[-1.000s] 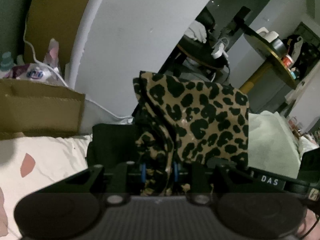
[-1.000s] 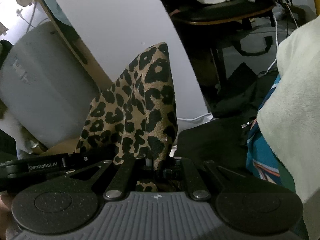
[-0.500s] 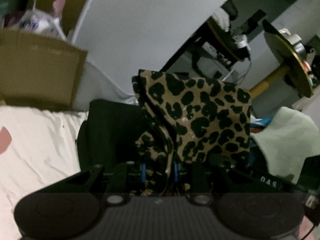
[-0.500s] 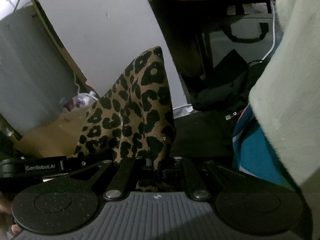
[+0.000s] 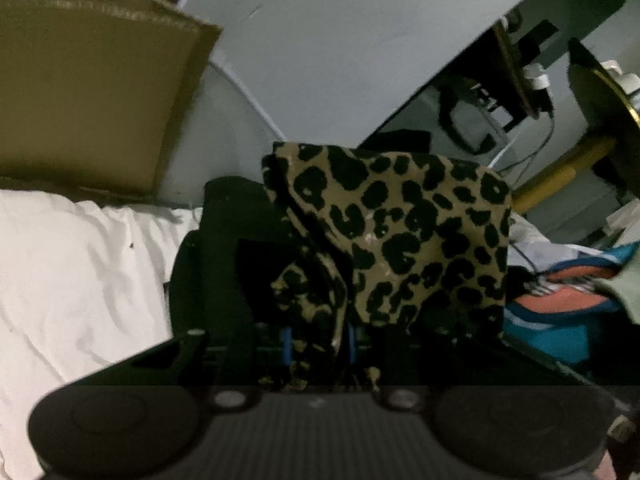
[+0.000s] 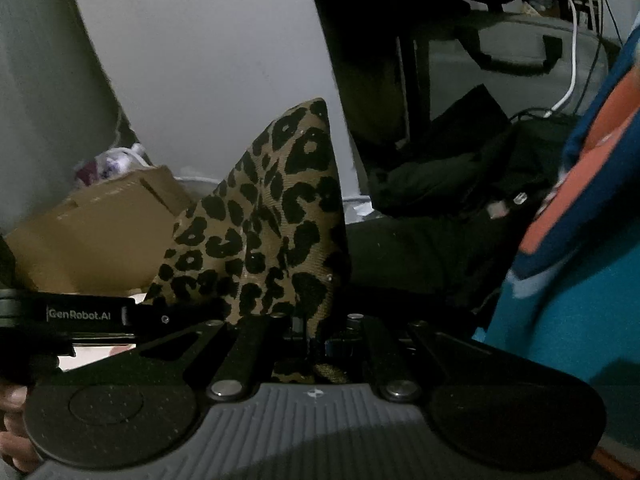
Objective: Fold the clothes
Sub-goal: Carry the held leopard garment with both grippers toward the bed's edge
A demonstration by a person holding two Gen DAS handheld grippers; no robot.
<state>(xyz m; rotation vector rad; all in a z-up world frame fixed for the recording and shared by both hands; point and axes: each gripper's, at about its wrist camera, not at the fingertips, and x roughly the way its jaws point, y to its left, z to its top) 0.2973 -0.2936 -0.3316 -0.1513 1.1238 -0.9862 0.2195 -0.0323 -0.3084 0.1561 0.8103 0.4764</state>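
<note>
Two grippers: both clamp one leopard-print garment [image 5: 404,236], each at its own part of the cloth.
Left gripper [image 5: 318,344]: fingers drawn narrow, pinching a bunched fold of the print cloth between blue-edged pads; cloth also spills down behind the fingers.
Right gripper [image 6: 308,332]: fingers closed tight on the lower edge of the garment [image 6: 276,232]; the fabric rises from them to a pointed corner.
Garment position: lifted clear, standing up in front of both cameras, spread between the two grips; in the left wrist view it forms a broad panel with a crumpled hanging fold at its left.
Black cloth [image 5: 224,248]: lies beneath and behind the garment, on the white bedsheet [image 5: 80,264].
Cardboard box [image 5: 92,88]: beyond the bedsheet, at the upper left of the left wrist view; also seen at the left of the right wrist view [image 6: 100,232].
Teal and orange fabric [image 6: 572,248]: piled at the right, close beside the right gripper.
Hand [image 6: 12,428]: fingertips visible at the lower left edge of the right wrist view.
Sharpness: both views dim and somewhat blurred.
</note>
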